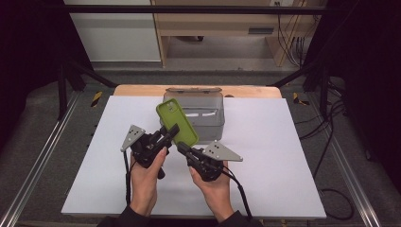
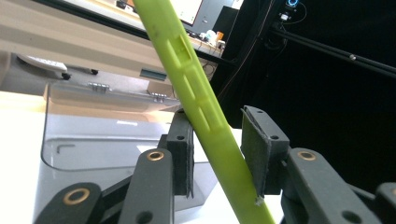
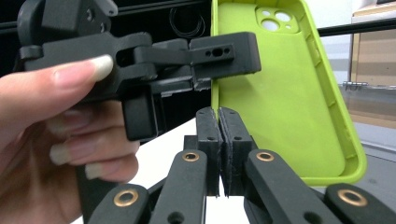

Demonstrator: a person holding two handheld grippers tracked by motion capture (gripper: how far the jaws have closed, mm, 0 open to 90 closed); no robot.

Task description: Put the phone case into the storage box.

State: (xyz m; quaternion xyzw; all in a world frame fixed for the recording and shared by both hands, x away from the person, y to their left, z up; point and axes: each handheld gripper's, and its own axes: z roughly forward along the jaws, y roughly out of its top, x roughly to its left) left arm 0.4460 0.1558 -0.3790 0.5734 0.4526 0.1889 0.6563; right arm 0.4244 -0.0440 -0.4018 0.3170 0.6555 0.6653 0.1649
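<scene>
Lime-green phone case (image 1: 177,121), camera cutouts

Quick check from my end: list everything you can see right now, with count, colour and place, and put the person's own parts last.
phone case: one, lime green, held off the table above the box's near edge
box: one, clear grey, lid hinged open, far centre of the table
table: one, white top
left tongs: one, black, jaws either side of the case edge, gripping it
right tongs: one, black, jaws together, just below the case
hands: two, each holding a pair of tongs
</scene>
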